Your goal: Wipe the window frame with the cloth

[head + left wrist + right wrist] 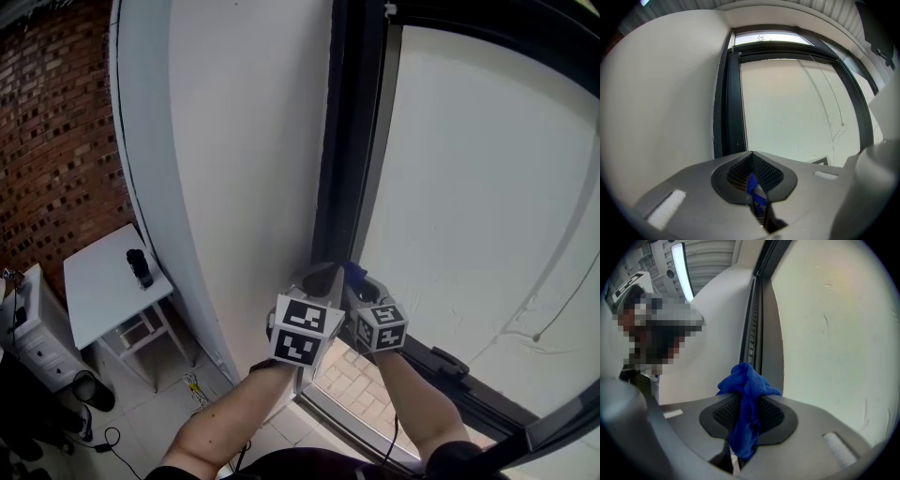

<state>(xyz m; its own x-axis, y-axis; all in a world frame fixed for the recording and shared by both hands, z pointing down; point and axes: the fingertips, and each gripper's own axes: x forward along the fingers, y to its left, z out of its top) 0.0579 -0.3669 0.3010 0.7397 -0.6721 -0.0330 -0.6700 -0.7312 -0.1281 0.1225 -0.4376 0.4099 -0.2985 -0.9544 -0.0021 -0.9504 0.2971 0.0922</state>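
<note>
The blue cloth point(746, 392) bulges out of my right gripper point(749, 404), whose jaws are shut on it. It shows as a small blue tuft point(353, 273) low against the dark vertical window frame point(342, 141). My left gripper point(322, 277) sits right beside the right gripper point(364, 285), close to the frame's lower part. In the left gripper view my left gripper point(752, 159) has its jaws closed, and a thin sliver of blue cloth point(753, 188) is pinched between them. The frame point(726, 103) rises just ahead of it. In the right gripper view the frame point(757, 324) runs upward behind the cloth.
A white wall point(244, 141) lies left of the frame and a pale pane point(487, 187) to its right. A dark handle point(448, 361) sits on the bottom rail. Below left stand a white table point(98, 291) with a dark object point(141, 268), and a brick wall point(52, 141).
</note>
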